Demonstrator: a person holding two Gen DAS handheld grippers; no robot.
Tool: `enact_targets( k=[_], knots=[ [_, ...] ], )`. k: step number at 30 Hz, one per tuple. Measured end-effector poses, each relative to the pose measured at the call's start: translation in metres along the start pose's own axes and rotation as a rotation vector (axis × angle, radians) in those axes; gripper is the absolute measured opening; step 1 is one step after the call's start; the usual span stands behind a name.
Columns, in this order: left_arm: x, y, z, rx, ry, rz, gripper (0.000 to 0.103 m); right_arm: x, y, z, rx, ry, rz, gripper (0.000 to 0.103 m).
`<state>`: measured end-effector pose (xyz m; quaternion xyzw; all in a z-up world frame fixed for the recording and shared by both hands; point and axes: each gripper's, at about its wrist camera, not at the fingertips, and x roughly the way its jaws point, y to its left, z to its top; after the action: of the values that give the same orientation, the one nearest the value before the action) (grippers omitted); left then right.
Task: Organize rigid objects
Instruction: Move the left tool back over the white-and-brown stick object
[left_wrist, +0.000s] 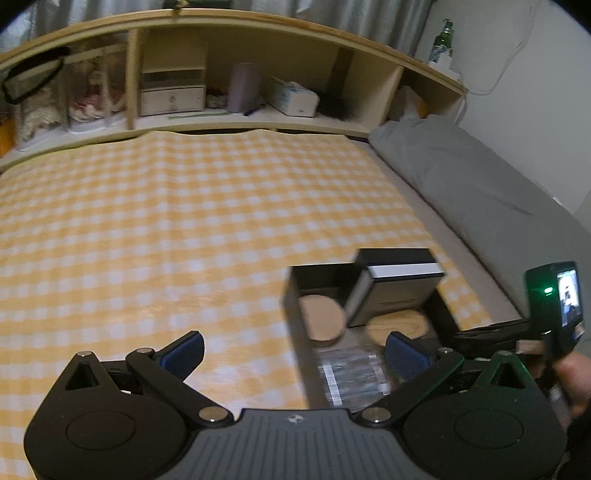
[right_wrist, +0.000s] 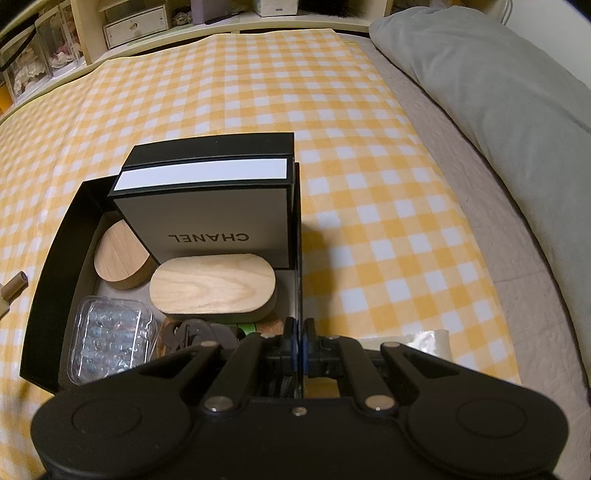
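A black open box (right_wrist: 55, 254) lies on the yellow checked bedspread (right_wrist: 369, 184). It holds a white and black Chanel box (right_wrist: 210, 206) standing up, two oval wooden boxes (right_wrist: 212, 284) (right_wrist: 118, 262), a clear plastic case (right_wrist: 110, 339) and small dark pieces. My right gripper (right_wrist: 300, 343) is shut on the black box's right wall at its near end. My left gripper (left_wrist: 295, 354) is open and empty, above the bedspread at the black box's (left_wrist: 317, 275) left near corner. The Chanel box (left_wrist: 395, 291) also shows there.
A wooden headboard shelf (left_wrist: 240, 118) holds a small drawer unit (left_wrist: 171, 92), a tissue box (left_wrist: 291, 98) and doll cases. A green bottle (left_wrist: 443, 40) stands on its top right. A grey pillow (right_wrist: 498, 92) lies along the right wall.
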<state>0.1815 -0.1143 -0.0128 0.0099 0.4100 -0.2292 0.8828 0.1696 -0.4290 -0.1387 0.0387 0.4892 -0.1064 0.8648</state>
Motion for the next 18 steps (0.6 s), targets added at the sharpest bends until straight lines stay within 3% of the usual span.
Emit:
enact_targets(
  k=[7, 13, 18],
  knots=[
    [0.002, 0.042, -0.013, -0.014, 0.001, 0.076, 0.103, -0.001, 0.000, 0.000, 0.001, 0.000, 0.000, 0.004],
    [0.018, 0.083, -0.025, -0.208, 0.062, 0.091, 0.103, -0.001, 0.000, 0.000, -0.001, 0.000, 0.000, 0.004],
    [0.035, 0.100, -0.037, -0.289, 0.084, 0.070, 0.103, -0.001, 0.000, 0.000, -0.002, 0.000, -0.002, 0.004]
  ],
)
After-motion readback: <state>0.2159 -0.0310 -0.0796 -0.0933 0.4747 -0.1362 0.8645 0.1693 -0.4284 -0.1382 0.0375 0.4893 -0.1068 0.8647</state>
